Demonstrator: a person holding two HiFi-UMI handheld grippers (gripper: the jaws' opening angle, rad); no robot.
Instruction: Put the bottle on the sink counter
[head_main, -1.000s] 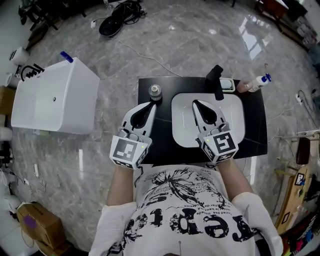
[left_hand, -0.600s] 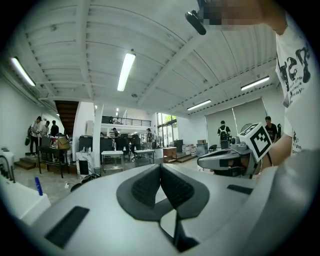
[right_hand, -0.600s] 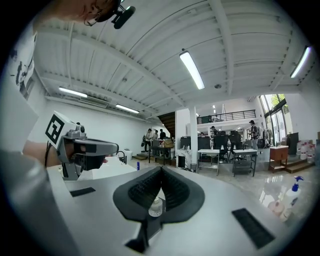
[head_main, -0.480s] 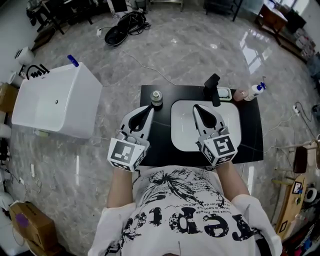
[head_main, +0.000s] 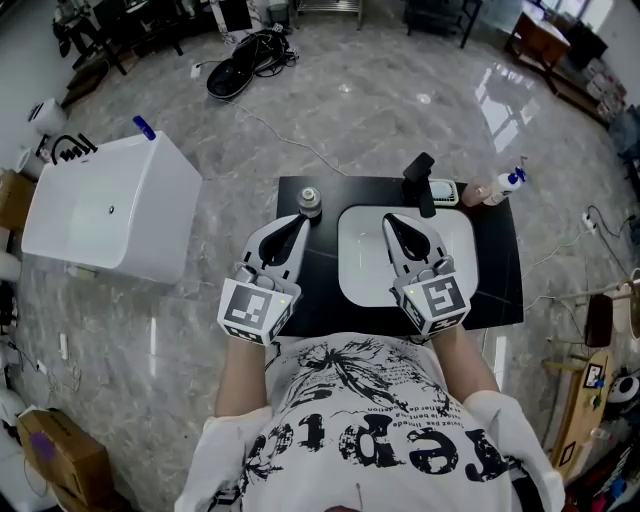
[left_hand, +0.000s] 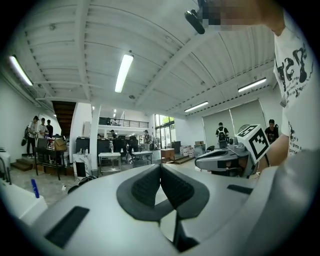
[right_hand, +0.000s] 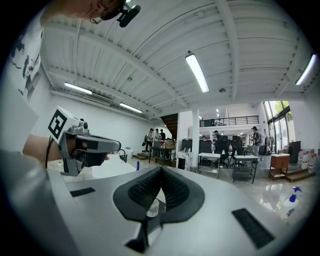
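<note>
The bottle (head_main: 311, 203) stands upright on the black counter (head_main: 500, 290), left of the white basin (head_main: 360, 270), just above the left gripper (head_main: 299, 220) in the frame and nearer it than the right gripper (head_main: 389, 219), both clenched on nothing.

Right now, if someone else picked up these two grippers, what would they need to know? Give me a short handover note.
Left gripper: jaws shut, empty, held over the left part of the black sink counter.
Right gripper: jaws shut, empty, held over the white basin.
Things: the clear bottle stands upright on the counter, left of the basin, just ahead of the left gripper and apart from it. A spray bottle stands at the counter's far right corner.
Done: the bottle is on the counter, so the placing looks complete.
Left: probably nothing; at most confirm that this is the intended bottle.
</note>
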